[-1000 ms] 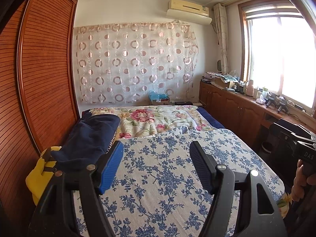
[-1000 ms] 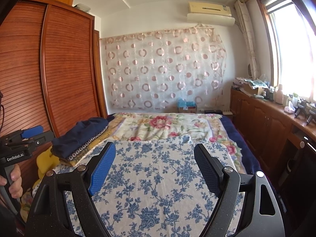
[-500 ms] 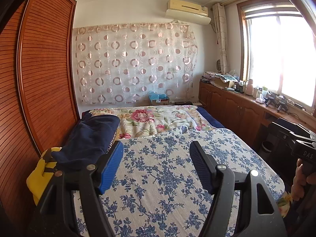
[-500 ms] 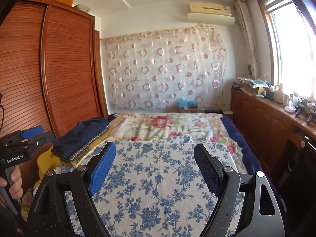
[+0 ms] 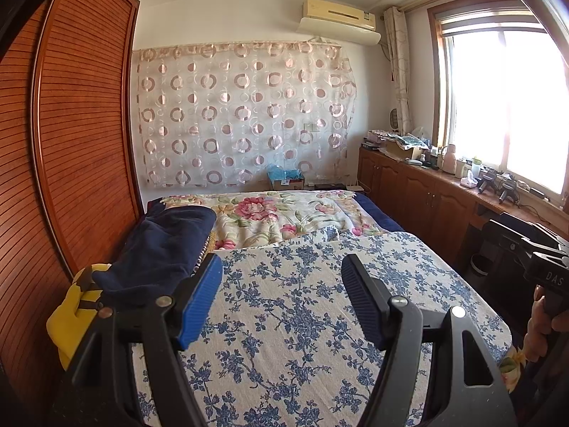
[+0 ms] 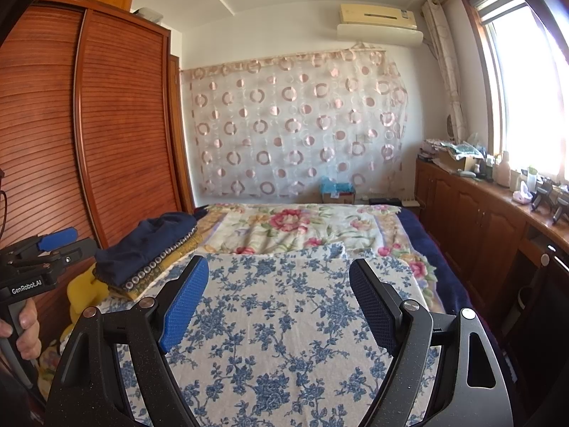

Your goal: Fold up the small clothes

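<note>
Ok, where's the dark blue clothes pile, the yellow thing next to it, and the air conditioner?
Dark blue clothes pile [image 5: 167, 249], left wrist view, on the top fold.
Yellow thing [image 5: 67, 323], left wrist view, on its bare side.
Air conditioner [image 6: 377, 21], right wrist view, on its front panel.

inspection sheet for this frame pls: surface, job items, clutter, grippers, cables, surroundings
Surface: bed, blue floral cloth spread flat over a pink floral quilt.
Job's things: folded navy garment stacked at the bed's left edge.
Clutter: yellow item under the navy garment; bottles and boxes on the window counter.
Grippers: left gripper open, empty; right gripper open, empty; both above the cloth.
Cables: nothing seen.
Surroundings: wooden wardrobe, circle-pattern curtain, air conditioner.
</note>
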Demonstrator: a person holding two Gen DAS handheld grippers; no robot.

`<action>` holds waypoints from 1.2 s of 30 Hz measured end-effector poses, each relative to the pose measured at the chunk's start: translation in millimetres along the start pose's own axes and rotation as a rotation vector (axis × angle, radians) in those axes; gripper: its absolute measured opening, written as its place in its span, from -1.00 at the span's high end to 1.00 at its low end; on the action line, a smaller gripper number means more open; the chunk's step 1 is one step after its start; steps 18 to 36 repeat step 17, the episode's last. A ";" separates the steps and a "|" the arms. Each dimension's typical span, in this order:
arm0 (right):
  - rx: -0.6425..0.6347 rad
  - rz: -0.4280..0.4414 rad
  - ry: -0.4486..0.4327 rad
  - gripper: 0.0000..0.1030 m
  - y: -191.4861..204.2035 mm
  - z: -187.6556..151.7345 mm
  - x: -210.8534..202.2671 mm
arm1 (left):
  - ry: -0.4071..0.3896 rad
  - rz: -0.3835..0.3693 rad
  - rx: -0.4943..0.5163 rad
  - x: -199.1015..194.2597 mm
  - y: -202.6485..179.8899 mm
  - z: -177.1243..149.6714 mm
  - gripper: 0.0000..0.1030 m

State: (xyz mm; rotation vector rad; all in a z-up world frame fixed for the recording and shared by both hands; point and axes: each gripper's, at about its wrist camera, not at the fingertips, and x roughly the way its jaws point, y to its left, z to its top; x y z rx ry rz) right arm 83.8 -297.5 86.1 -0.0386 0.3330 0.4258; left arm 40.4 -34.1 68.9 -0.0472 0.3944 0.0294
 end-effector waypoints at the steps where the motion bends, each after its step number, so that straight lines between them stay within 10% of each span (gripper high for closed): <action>1: 0.000 0.000 -0.001 -0.62 0.0 0.0 0.0 | 0.000 -0.001 0.000 0.0 0.0 -0.1 -0.35; 36: 0.000 0.000 0.000 -0.62 -0.5 -0.2 -0.1 | 0.001 -0.001 -0.001 -0.3 -0.5 0.6 -0.35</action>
